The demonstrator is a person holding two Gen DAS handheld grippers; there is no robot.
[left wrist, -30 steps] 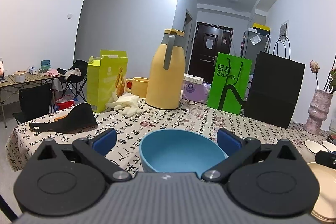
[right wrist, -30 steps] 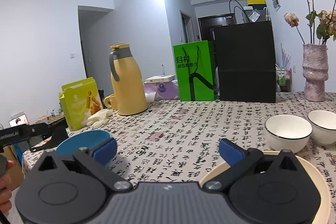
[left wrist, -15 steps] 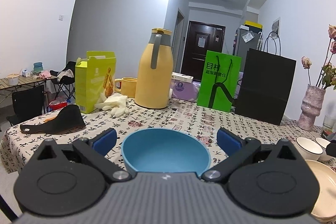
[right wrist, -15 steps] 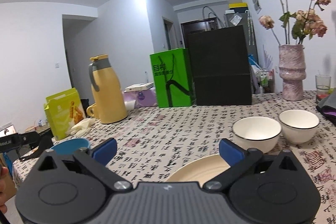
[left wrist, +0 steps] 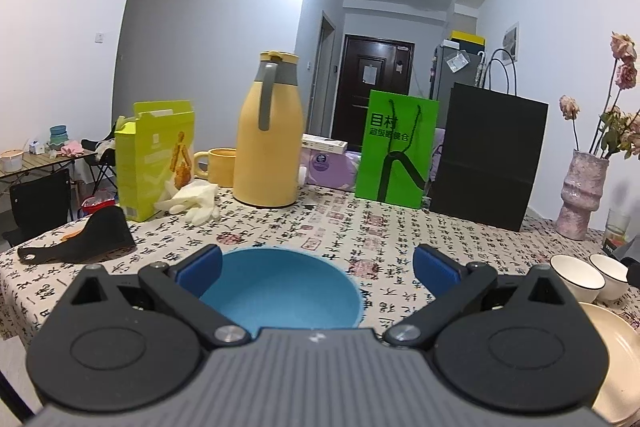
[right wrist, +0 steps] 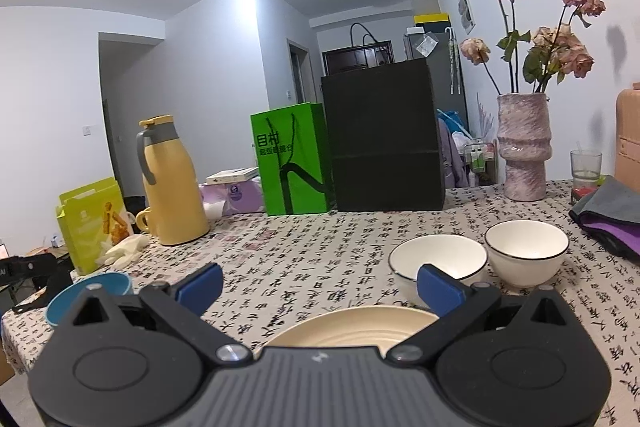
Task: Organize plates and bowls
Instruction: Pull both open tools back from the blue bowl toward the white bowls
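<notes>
Here, both tongs hang spread apart over the desk (left wrist: 400, 227), each gripping nothing.

The left tongs (left wrist: 316, 267) frame the blue bowl (left wrist: 280, 291), which sits on the patterned cloth between the blue pads (left wrist: 200, 264), closer to the left one. The right tongs (right wrist: 320, 285) hover above a cream plate (right wrist: 352, 325); just beyond it stand 2 white bowls (right wrist: 440, 259) side by side. A yellow jug (left wrist: 268, 135), a green bag (left wrist: 396, 151) and a black bag (left wrist: 488, 155) line the far side.
</notes>
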